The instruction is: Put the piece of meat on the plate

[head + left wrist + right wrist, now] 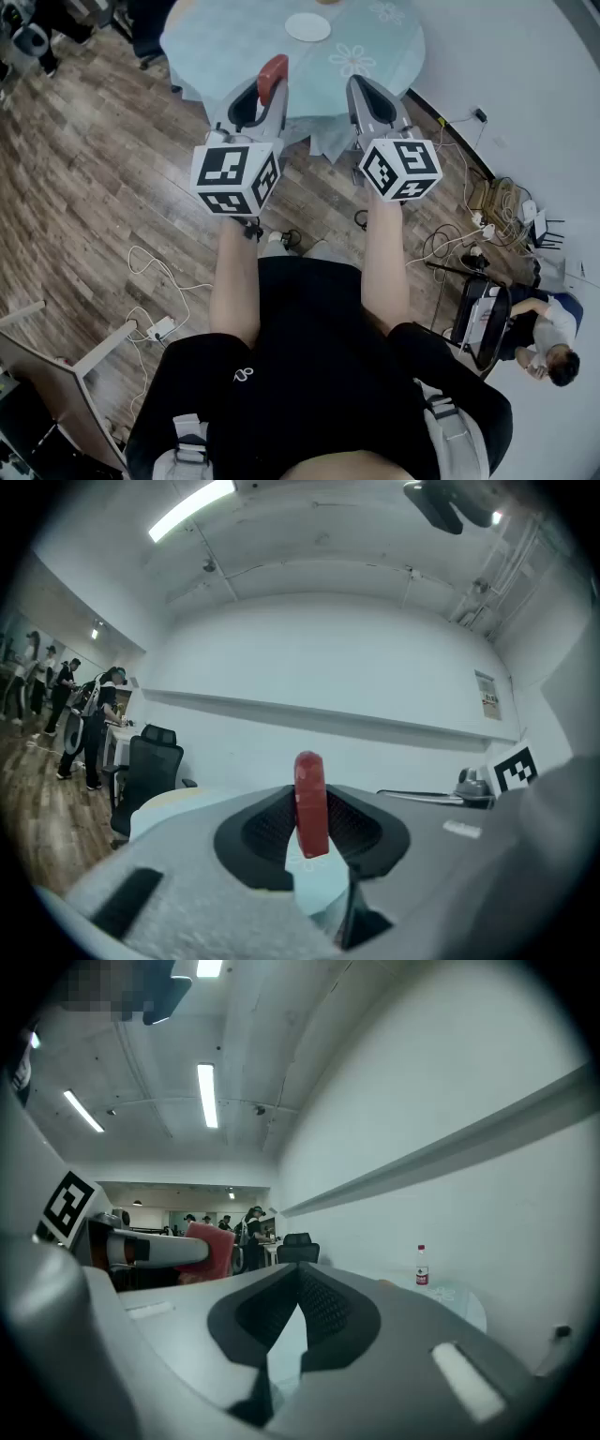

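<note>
A flat red piece of meat (pixel 274 71) stands on edge between the pads of my left gripper (pixel 265 91), which is shut on it. In the left gripper view the meat (pixel 310 803) sticks up above the jaws. Both grippers are held level in front of a round table with a light blue flowered cloth (pixel 375 42). A small white plate (pixel 307 27) lies on the table, beyond the left gripper and apart from it. My right gripper (pixel 367 92) is alongside, its jaws closed tip to tip with nothing between them (pixel 298 1271).
A water bottle (pixel 421 1267) stands on the table at the right. A black office chair (pixel 150 761) and several standing people (pixel 84 728) are off to the left. Cables (pixel 159 281) trail over the wood floor, and a person (pixel 553 347) sits low by the right wall.
</note>
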`<state>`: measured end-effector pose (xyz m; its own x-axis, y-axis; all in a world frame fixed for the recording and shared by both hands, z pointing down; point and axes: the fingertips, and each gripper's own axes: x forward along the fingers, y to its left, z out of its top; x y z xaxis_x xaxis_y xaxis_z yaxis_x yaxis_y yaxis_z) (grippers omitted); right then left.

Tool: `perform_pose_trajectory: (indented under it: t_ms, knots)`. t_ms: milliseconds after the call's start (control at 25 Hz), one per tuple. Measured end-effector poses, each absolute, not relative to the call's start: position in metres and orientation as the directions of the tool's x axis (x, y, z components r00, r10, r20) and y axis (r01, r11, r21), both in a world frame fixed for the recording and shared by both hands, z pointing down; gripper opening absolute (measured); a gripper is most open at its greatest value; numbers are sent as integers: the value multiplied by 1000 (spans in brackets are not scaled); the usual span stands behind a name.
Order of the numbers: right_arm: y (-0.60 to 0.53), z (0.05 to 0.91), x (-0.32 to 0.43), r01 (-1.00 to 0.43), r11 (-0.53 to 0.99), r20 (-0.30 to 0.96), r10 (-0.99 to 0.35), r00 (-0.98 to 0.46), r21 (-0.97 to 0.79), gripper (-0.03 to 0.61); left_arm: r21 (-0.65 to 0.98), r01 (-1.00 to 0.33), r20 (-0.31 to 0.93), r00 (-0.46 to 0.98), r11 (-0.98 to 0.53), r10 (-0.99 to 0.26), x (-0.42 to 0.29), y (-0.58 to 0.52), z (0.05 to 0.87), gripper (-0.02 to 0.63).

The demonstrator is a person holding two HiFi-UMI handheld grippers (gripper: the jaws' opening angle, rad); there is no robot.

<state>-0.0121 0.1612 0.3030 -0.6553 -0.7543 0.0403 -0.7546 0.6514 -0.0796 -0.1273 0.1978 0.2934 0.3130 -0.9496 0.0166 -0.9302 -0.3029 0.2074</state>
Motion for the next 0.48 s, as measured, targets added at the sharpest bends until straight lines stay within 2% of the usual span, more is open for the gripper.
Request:
perform_pose_trajectory:
  t_ms: [240,480]
  knots:
    - [166,307,-16,-763,636,-8,-769,-640,-119,8,224,-929,31,309,-295,-950,-139,202,308,85]
    - [164,317,-12,-786,601,17,-793,-609,-144,8,264,-925,47,297,-275,-954,-151,208,321,85]
